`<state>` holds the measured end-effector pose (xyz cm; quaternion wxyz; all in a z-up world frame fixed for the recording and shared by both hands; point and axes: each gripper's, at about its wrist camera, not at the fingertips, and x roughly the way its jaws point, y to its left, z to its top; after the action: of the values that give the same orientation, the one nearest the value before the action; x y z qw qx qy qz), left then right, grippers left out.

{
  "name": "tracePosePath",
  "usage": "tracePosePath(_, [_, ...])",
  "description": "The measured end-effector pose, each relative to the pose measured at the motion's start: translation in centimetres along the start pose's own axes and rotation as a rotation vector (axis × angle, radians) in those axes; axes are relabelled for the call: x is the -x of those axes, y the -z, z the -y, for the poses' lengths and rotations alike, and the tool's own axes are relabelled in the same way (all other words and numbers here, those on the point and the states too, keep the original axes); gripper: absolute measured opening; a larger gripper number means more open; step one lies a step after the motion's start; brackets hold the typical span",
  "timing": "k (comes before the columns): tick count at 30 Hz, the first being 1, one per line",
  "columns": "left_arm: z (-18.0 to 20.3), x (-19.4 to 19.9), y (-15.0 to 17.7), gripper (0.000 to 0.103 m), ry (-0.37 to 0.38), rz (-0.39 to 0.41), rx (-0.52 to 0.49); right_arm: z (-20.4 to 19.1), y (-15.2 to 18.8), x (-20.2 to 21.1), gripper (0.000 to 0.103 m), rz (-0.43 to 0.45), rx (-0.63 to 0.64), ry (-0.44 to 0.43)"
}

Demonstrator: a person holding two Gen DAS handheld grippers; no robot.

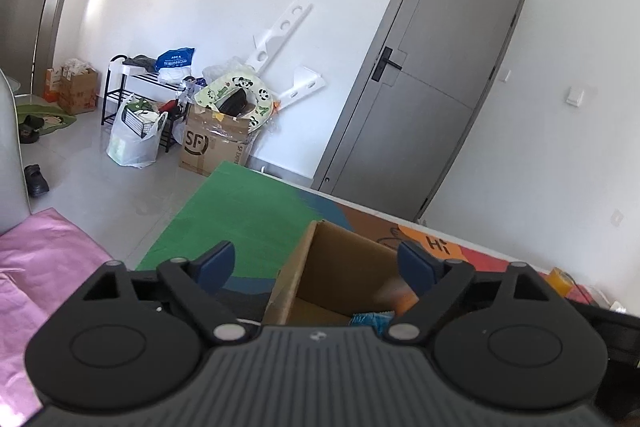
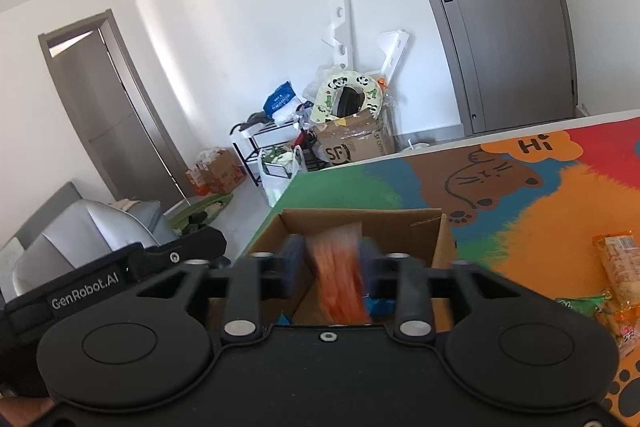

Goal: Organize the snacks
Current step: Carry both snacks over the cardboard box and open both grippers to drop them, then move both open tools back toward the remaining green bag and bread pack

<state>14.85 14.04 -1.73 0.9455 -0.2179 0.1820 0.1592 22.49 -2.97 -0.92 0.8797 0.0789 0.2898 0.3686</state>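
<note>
Item: open brown cardboard box (image 2: 442,247) on cartoon-mat table (image 2: 560,195), collecting snacks. Right tongs (image 2: 330,263) part-open, blurred orange snack packet (image 2: 340,283) dropping between pads into box. Left tongs (image 1: 316,263) wide, empty.

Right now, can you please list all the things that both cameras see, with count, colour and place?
cardboard box: one, brown, open, on the mat's green corner
orange snack packet: one, blurred, between the right gripper's fingers over the box, pads apart from it
blue packet: one, inside the box
snack packets: several, orange and green, on the mat, right of the box
play mat: one, multicoloured, cat drawing and "Hi"
SF carton: one, brown, on the floor by the wall
door: one, grey, closed
left gripper: black, open, empty
right gripper: black, partly open
</note>
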Motion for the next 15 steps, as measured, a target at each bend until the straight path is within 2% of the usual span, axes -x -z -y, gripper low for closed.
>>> tracePosePath(1, [0.0,0.3,0.1,0.092,-0.008,0.001,-0.002,0.0,0.1,0.4,0.057,0.011,-0.001,0.005])
tracePosePath(3, [-0.1,0.5,0.2,0.093,-0.018,0.002,0.003,0.1,0.2,1.0,0.058,0.025,-0.001,0.014])
tracePosePath(7, [0.2,0.9,0.3,0.093,-0.020,-0.006,0.001,0.8,0.4,2.2,0.070,0.040,-0.022,0.024])
tracePosePath(15, [1.8,2.4,0.9,0.095,-0.002,-0.006,-0.041,2.1,1.1,5.0,0.077,0.071,-0.040,0.049])
